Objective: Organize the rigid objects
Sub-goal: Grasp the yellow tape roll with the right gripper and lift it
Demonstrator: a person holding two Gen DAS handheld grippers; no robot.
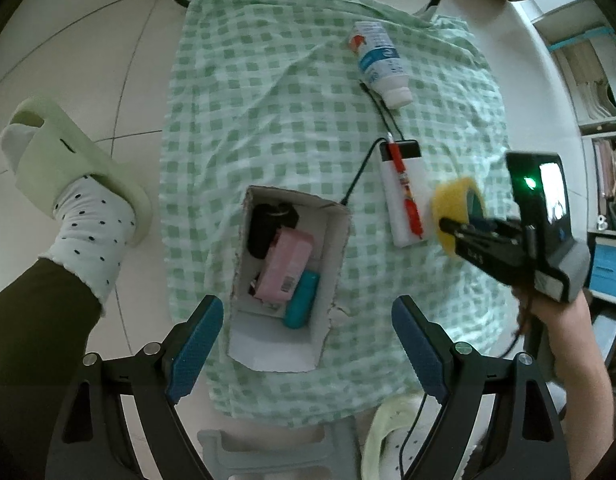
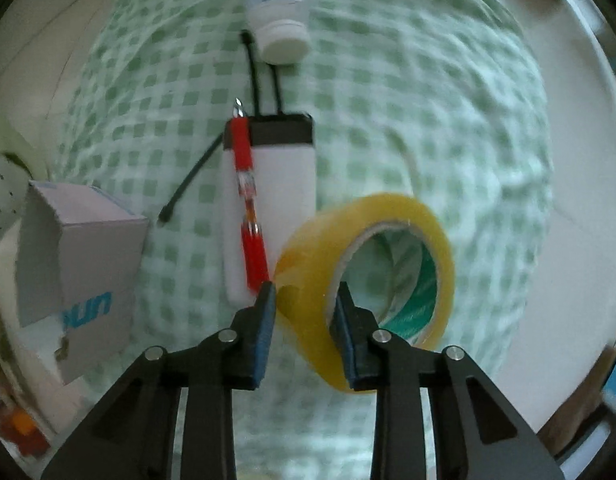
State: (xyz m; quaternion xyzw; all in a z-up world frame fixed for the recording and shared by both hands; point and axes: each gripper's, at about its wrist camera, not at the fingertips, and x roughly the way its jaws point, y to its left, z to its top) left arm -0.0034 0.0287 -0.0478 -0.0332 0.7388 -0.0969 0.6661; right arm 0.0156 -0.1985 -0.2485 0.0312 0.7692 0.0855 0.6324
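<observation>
My right gripper (image 2: 306,296) is shut on a yellow tape roll (image 2: 387,248), one finger outside and one inside its wall, held above the checked cloth; it also shows in the left wrist view (image 1: 457,212). My left gripper (image 1: 308,328) is open and empty above a white cardboard box (image 1: 331,248) holding a pink case (image 1: 288,270), a teal item (image 1: 302,300) and a black item (image 1: 268,224). A white power bank (image 1: 403,200) with a red pen (image 1: 405,188) on it and a white bottle (image 1: 381,64) lie on the cloth.
The green checked cloth (image 1: 268,100) lies on a tiled floor (image 1: 88,60). A black cable (image 1: 363,168) runs from the power bank. A foot in a dotted sock and pale green slipper (image 1: 68,172) is at the left. The box also shows at the left of the right wrist view (image 2: 80,256).
</observation>
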